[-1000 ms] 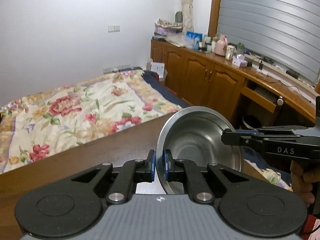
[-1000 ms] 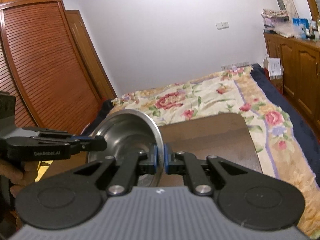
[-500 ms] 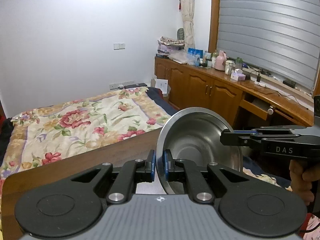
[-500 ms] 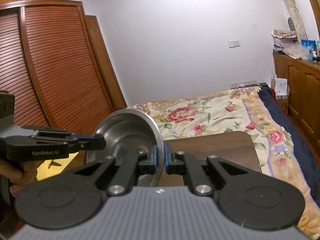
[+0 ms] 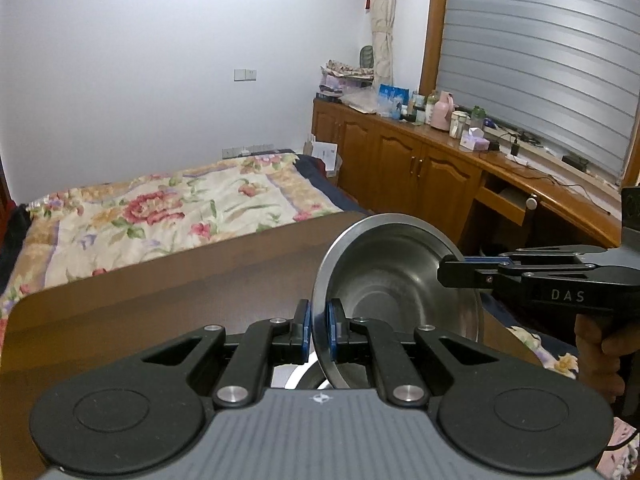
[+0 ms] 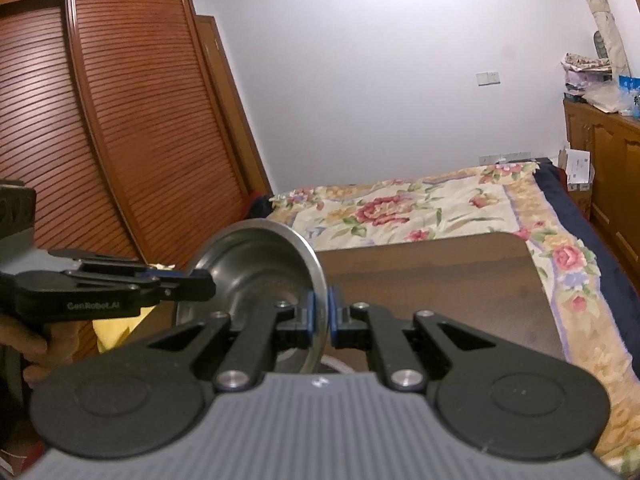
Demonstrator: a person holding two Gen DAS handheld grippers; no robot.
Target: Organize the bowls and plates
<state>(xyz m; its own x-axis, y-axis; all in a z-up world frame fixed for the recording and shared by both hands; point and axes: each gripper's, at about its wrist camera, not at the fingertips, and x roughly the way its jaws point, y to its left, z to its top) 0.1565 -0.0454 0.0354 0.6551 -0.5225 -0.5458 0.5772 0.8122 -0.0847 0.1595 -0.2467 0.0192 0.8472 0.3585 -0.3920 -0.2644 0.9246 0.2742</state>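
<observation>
A steel bowl [image 5: 384, 280] hangs tipped on its side above the brown table [image 5: 160, 300], its hollow facing me in both views. My left gripper [image 5: 318, 316] is shut on the bowl's rim, blue pads on either side of the metal. In the same view my right gripper [image 5: 452, 270] comes in from the right and clamps the opposite rim. In the right wrist view the bowl [image 6: 256, 268] sits left of centre with my right gripper [image 6: 322, 318] shut on its rim, and my left gripper [image 6: 202, 282] holds the far side.
A curved pale rim [image 5: 298, 376] of another dish shows just under the bowl, mostly hidden. Beyond the table lies a bed with a floral cover [image 5: 180, 208]. Wooden cabinets [image 5: 420, 168] line the right wall, a slatted wardrobe [image 6: 120, 140] the left. A hand [image 5: 600, 344] grips the right tool.
Both grippers have carried the bowl back from the bed and slightly up, still clamped. More of the table top and its far edge now shows ahead of the bowl.
</observation>
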